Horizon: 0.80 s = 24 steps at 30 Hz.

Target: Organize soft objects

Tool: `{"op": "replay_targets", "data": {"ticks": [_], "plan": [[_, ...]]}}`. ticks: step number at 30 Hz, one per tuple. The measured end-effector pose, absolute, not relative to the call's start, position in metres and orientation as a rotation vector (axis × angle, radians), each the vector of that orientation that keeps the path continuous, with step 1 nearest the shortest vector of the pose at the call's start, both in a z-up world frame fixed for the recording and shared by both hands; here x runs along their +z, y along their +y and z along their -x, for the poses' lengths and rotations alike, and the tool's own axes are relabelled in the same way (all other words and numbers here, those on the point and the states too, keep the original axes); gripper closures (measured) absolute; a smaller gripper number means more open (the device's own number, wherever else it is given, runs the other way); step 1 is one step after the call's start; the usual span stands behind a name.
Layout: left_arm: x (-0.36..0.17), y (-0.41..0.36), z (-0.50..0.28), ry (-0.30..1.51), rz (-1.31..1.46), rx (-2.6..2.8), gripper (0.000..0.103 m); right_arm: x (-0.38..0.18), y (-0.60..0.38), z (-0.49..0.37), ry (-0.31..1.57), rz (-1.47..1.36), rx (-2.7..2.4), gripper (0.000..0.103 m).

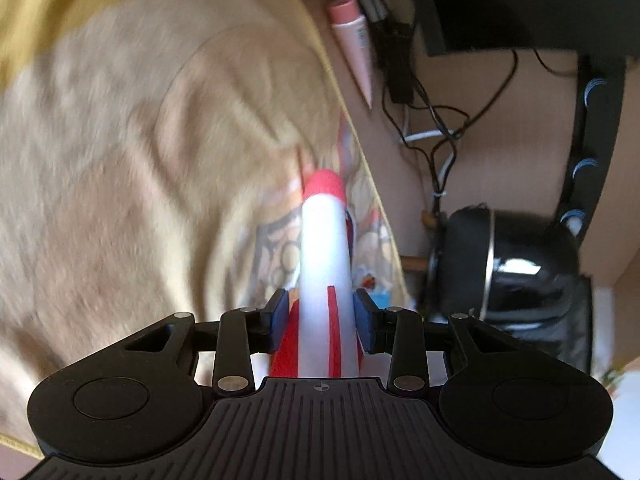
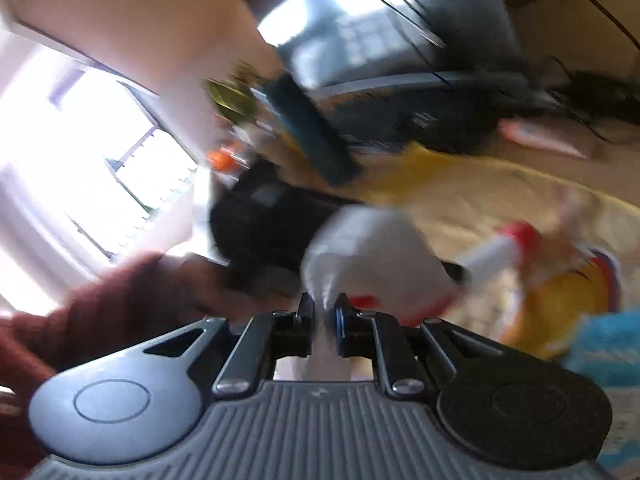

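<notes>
My left gripper (image 1: 322, 316) pinches a soft white toy with a red tip (image 1: 324, 264), its blue pads pressed against the toy's sides; the toy runs straight out ahead between the fingers. Taking that toy as the landmark: to its left and behind it spreads a tan blanket with a yellow border (image 1: 140, 160), filling most of the left wrist view and blurred. Just beside the toy, on its right, a printed patch of the blanket shows cartoon figures. Farther right of the toy lies the bare tan surface (image 1: 500, 128), with a pink tube (image 1: 354, 48) up beyond the toy, a tangle of black cables (image 1: 432, 120) next to the tube, and black headphones (image 1: 516, 264) well apart to the toy's right.

My right gripper (image 2: 322, 312) is pressed nearly together on a white soft piece (image 2: 360, 256), which bulges out just ahead of the fingers. This view is heavily blurred. To the left of that white piece is a dark red sleeve (image 2: 100, 312). To its right I see the same white and red toy lying over the blanket, and farther right something yellow and something light blue that I cannot make out.
</notes>
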<state>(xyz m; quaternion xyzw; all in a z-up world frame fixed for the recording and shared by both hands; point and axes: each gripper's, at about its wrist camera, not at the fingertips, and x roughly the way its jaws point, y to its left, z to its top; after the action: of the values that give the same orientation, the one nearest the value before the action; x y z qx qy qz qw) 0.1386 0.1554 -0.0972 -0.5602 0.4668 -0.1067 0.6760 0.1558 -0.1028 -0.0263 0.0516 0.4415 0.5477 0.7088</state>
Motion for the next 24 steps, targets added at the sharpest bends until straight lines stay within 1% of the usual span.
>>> {"op": "replay_targets", "data": {"ticks": [3, 7, 8, 9, 10, 13, 14, 16, 17, 19, 20, 21, 24], "plan": [[-0.097, 0.160, -0.135, 1.048, 1.245, -0.209, 0.064, -0.037, -0.109, -0.160, 1.018, -0.118, 1.189, 0.090], [-0.099, 0.170, -0.133, 1.039, 1.245, -0.168, 0.064, -0.037, -0.120, -0.163, 1.019, -0.125, 1.166, 0.090], [-0.099, 0.172, -0.133, 1.040, 1.234, -0.156, 0.063, -0.036, -0.122, -0.163, 1.016, -0.133, 1.159, 0.090], [-0.098, 0.173, -0.133, 1.045, 1.217, -0.144, 0.059, -0.035, -0.124, -0.163, 1.012, -0.135, 1.148, 0.090], [-0.098, 0.174, -0.134, 1.050, 1.199, -0.133, 0.057, -0.035, -0.129, -0.164, 1.010, -0.136, 1.132, 0.090], [-0.096, 0.174, -0.135, 1.063, 1.151, -0.107, 0.056, -0.037, -0.143, -0.167, 1.011, -0.137, 1.074, 0.090], [-0.094, 0.173, -0.135, 1.066, 1.138, -0.109, 0.054, -0.038, -0.147, -0.168, 1.013, -0.130, 1.047, 0.090], [-0.088, 0.169, -0.137, 1.069, 1.107, -0.120, 0.045, -0.041, -0.154, -0.170, 1.018, -0.124, 1.010, 0.090], [-0.083, 0.165, -0.139, 1.073, 1.086, -0.136, 0.043, -0.042, -0.156, -0.171, 1.024, -0.124, 0.993, 0.090], [-0.075, 0.151, -0.146, 1.083, 1.047, -0.184, 0.032, -0.047, -0.158, -0.171, 1.023, -0.088, 0.954, 0.090], [-0.070, 0.142, -0.153, 1.093, 1.021, -0.211, 0.029, -0.048, -0.156, -0.167, 1.017, -0.064, 0.959, 0.090], [-0.067, 0.132, -0.161, 1.106, 0.991, -0.231, 0.023, -0.049, -0.154, -0.163, 1.011, -0.039, 0.964, 0.090], [-0.063, 0.105, -0.182, 1.140, 0.891, -0.230, 0.023, -0.052, -0.148, -0.150, 0.992, 0.028, 0.981, 0.090]]}}
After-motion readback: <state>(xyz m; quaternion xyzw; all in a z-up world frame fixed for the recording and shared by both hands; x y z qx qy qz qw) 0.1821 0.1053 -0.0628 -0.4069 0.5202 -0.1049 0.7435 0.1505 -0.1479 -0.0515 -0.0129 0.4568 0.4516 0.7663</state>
